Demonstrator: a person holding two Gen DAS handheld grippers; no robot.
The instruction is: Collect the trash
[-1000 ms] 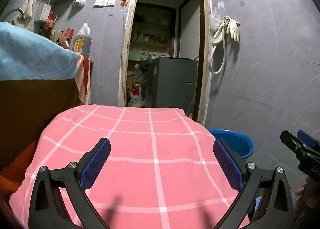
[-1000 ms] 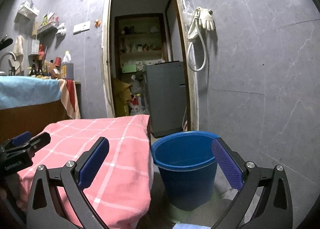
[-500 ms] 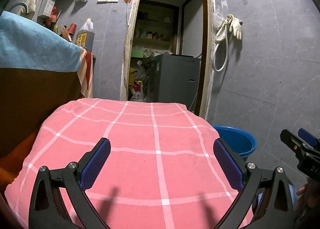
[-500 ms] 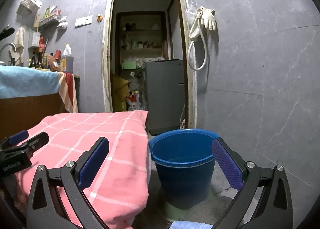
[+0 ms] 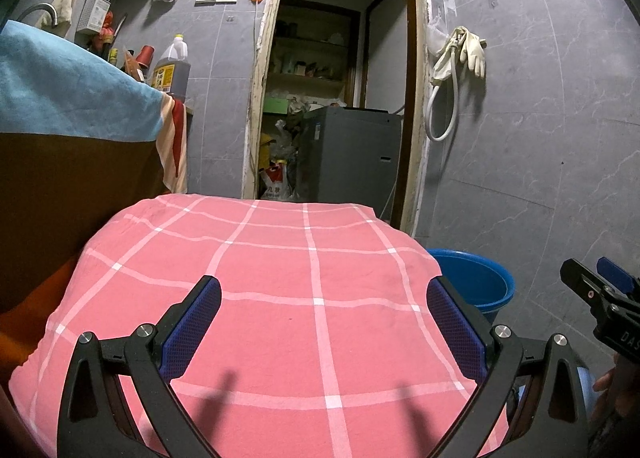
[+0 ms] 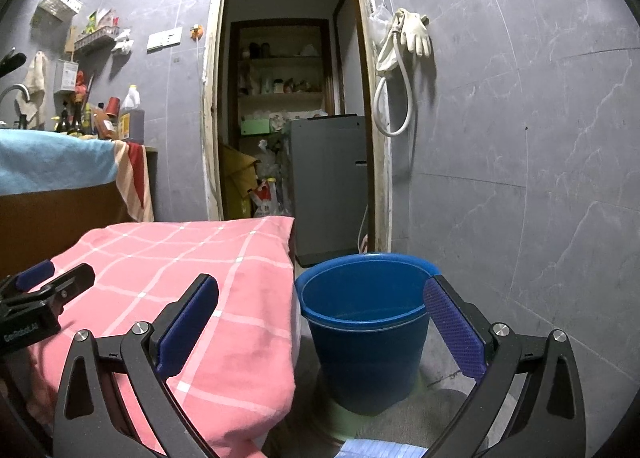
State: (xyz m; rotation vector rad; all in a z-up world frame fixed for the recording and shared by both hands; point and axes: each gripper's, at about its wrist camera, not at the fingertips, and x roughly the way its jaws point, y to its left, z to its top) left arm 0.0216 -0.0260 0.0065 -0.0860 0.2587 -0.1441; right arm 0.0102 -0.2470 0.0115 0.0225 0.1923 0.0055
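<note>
Two grippers, left gripper (image 5: 320,322) and right gripper (image 6: 320,322), spread wide, empty; no trash visible on pink cloth (image 5: 280,278); blue bucket (image 6: 366,330) rigid, light, rim-grippable

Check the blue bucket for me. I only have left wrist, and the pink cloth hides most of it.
Observer: The right wrist view looks down into the blue bucket. No trash shows inside.
Operator: Right gripper state?
Observer: The right gripper has its jaws wide open with nothing between them.
Operator: Any trash near it?
Observer: A pale blue ribbed item lies on the floor at the bottom edge of the frame, in front of the bucket. It's cut off, so I can't tell what it is.
</note>
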